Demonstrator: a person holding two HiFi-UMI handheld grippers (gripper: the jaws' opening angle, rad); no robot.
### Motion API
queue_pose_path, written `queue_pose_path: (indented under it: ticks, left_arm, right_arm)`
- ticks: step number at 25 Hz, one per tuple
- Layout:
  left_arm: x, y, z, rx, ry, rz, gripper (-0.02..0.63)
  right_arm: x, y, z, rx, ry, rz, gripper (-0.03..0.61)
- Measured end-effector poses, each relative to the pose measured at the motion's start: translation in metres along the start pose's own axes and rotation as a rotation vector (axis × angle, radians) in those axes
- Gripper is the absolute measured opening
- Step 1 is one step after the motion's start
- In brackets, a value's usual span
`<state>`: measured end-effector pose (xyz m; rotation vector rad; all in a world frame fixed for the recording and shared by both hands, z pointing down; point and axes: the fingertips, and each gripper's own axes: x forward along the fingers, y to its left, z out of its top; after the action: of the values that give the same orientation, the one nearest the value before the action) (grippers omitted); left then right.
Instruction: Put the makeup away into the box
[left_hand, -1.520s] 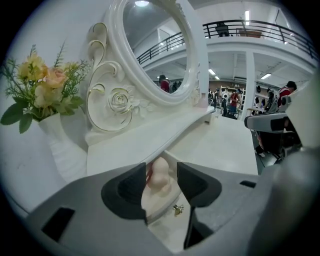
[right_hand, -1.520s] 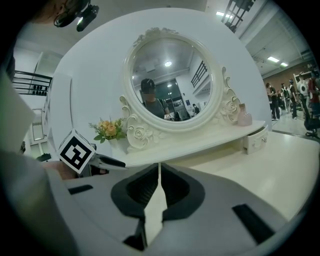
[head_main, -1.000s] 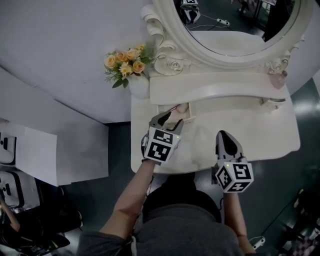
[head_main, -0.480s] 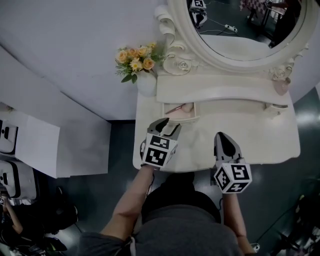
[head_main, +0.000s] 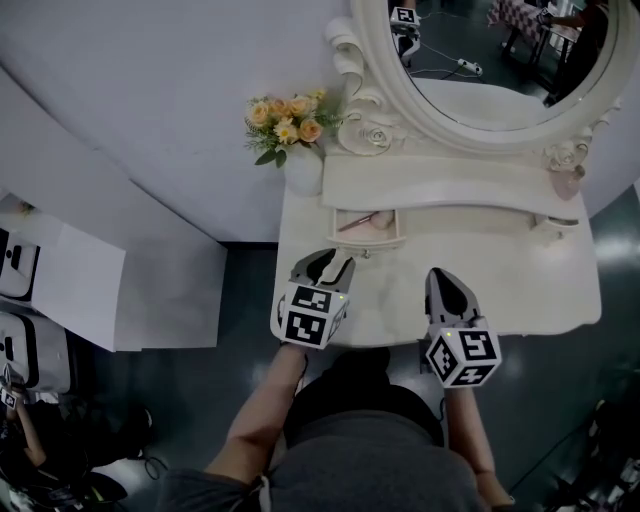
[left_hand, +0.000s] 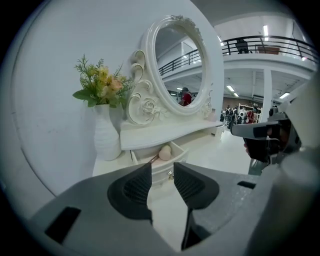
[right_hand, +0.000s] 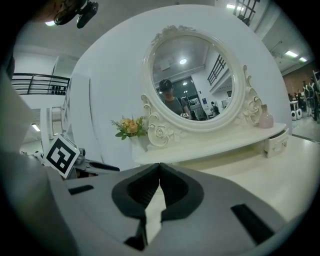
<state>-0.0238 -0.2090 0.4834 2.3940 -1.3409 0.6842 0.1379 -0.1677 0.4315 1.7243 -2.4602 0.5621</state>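
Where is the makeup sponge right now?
In the left gripper view, the sponge lies in the open drawer under the shelf, right of the vase and beside a brush.

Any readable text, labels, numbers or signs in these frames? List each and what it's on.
No readable words or numbers anywhere.
Left gripper, empty jaws closing: cube with black-and-white square markers, patterns only, no letters.
Right gripper: same marker cube, no letters.
White vanity table, ornate oval mirror, white vase, open drawer: no print.
White equipment at the head view's left edge: marks too small to read.
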Motion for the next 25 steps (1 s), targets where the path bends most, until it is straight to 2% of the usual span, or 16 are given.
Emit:
queue_pose_path:
  ticks: [14,25]
  left_arm:
    - [-0.031,0.026,-0.001,-0.100,-0.098,0.107,0.023]
    - [-0.051,0.029,-0.003,-0.145,-0.144,0.138,0.011]
  right_arm:
    - [-0.002,0.006,-0.008,-0.021,0.028,0.029,0.006]
    - [-0.010,0.011,-0.009,-0.051,0.030,0.045,0.003]
